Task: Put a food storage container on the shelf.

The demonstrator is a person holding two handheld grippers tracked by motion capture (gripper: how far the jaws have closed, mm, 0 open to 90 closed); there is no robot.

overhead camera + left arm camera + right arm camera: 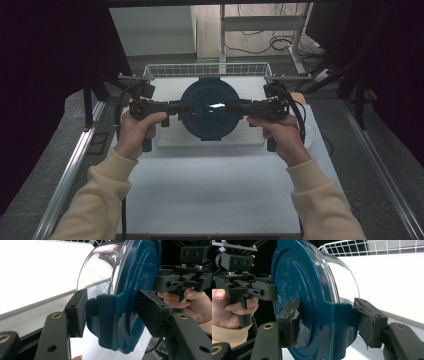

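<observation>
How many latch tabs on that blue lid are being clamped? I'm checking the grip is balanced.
2. The left gripper clamps the tab on the lid's left edge; the right gripper clamps the opposite tab. Other tabs may be hidden.

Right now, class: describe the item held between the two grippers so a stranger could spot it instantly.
Find the white table with a wire basket at its far edge. Before the basket, the left gripper and right gripper clamp a round container from opposite sides. Its dark teal lid with side latches tops a clear body.
</observation>
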